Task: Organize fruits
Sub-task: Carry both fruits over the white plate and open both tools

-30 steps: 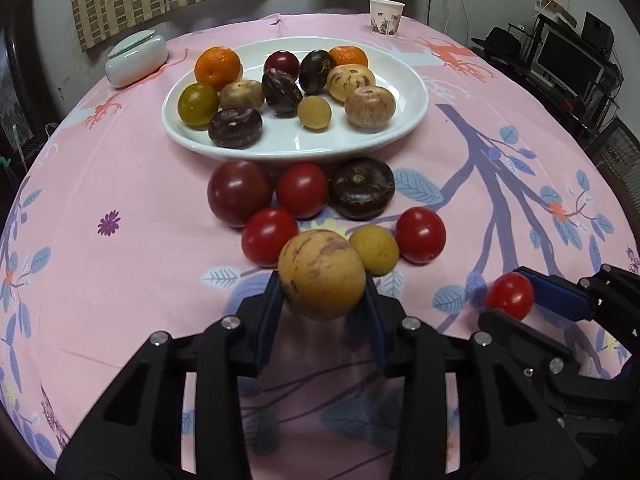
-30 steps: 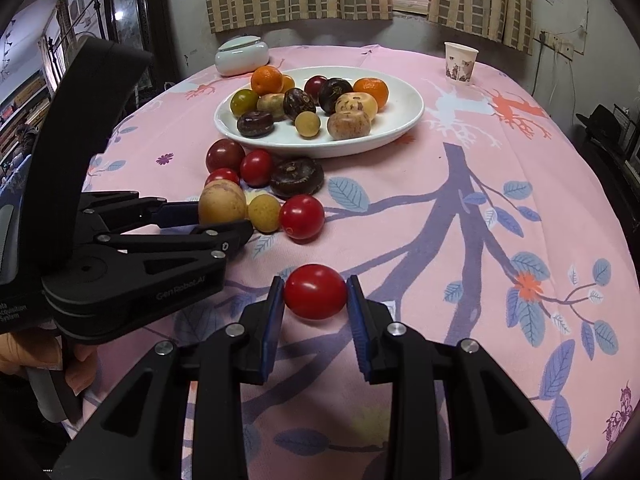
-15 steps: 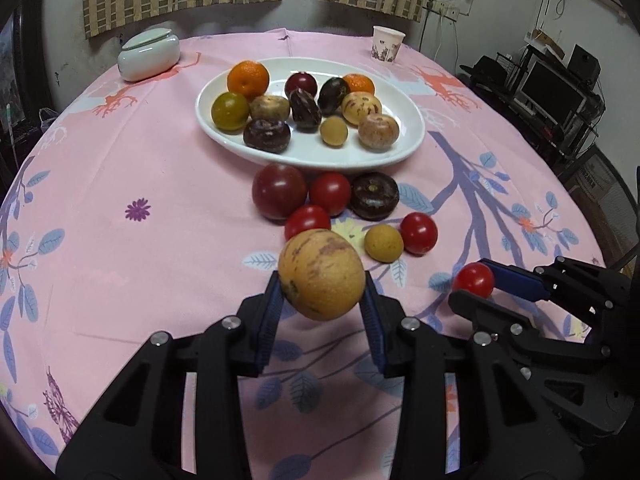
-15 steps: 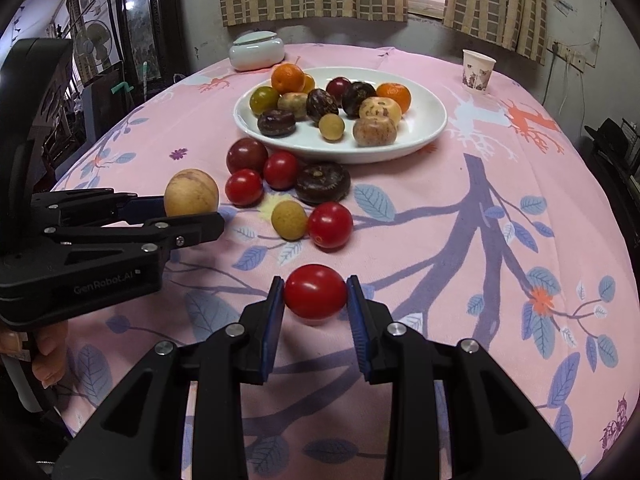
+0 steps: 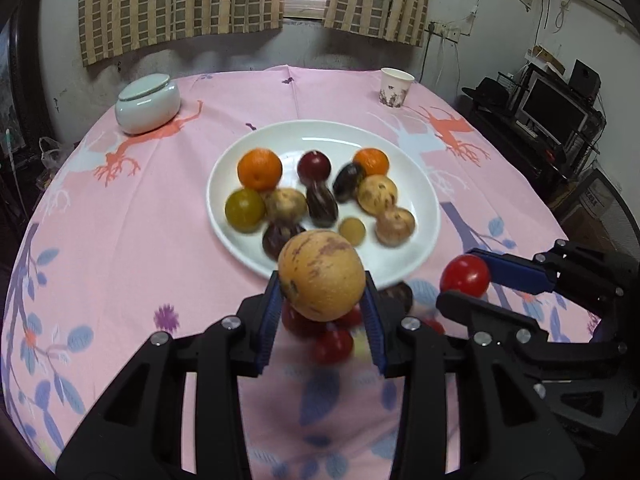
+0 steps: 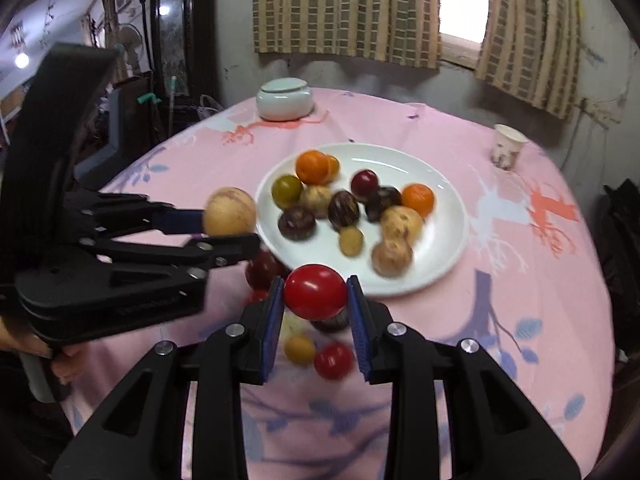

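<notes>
Left hand-held gripper (image 5: 322, 308) | clamps tan fruit (image 5: 321, 275) | above plate (image 5: 424, 196) rim

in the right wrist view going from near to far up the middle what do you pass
Right tool shut on the red tomato → white plate of fruit → pink tablecloth → striped curtains.

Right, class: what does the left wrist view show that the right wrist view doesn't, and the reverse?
Only the left wrist view shows the computer monitor at the right. Only the right wrist view shows a hand under the left gripper and the dark cabinet. Both show the white plate, paper cup, white lidded jar, tan fruit and red tomato.
</notes>
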A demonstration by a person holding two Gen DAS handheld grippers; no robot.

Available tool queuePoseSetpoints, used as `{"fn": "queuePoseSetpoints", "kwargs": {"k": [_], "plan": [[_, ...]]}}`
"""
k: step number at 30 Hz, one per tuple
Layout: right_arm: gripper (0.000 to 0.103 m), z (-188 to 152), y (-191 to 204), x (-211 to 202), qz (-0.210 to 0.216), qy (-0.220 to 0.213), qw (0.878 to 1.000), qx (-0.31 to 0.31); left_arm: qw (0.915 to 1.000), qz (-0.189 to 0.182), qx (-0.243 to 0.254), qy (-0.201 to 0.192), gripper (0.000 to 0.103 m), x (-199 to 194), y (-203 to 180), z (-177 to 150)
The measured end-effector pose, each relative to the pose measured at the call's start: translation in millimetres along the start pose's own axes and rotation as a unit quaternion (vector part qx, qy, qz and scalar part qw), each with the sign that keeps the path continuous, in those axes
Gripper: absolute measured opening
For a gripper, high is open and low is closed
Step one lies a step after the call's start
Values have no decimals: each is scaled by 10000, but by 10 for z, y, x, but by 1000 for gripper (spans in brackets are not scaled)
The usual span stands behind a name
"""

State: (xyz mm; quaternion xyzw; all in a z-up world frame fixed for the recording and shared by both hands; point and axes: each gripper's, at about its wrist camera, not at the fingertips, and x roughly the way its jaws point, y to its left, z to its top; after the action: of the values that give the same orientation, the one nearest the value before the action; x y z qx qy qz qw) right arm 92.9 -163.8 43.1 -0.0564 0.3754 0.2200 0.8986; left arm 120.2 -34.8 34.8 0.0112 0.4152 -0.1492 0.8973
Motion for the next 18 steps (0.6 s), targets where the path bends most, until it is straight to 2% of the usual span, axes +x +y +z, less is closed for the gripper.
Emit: {"fn": "queuePoseSetpoints", "kwargs": {"k": [3, 6, 9, 14, 18], "plan": [[32, 186, -150, 298, -242, 148, 9996, 79, 9997, 249, 40, 46, 39, 234, 80, 194], [32, 289, -284, 569, -235, 355, 9989, 214, 9994, 333, -40, 127, 39, 431, 175, 307], [32, 323, -367, 727, -241, 340, 9986, 327, 9992, 386, -35, 127, 39, 525, 213, 347], [32, 361, -369, 932, -506, 355, 9977, 263, 9990, 365, -96, 232, 39, 685, 226, 355], [34, 368, -421, 1060, -594, 548, 9962, 318, 9980, 406, -246, 421, 39, 810, 267, 335]]}}
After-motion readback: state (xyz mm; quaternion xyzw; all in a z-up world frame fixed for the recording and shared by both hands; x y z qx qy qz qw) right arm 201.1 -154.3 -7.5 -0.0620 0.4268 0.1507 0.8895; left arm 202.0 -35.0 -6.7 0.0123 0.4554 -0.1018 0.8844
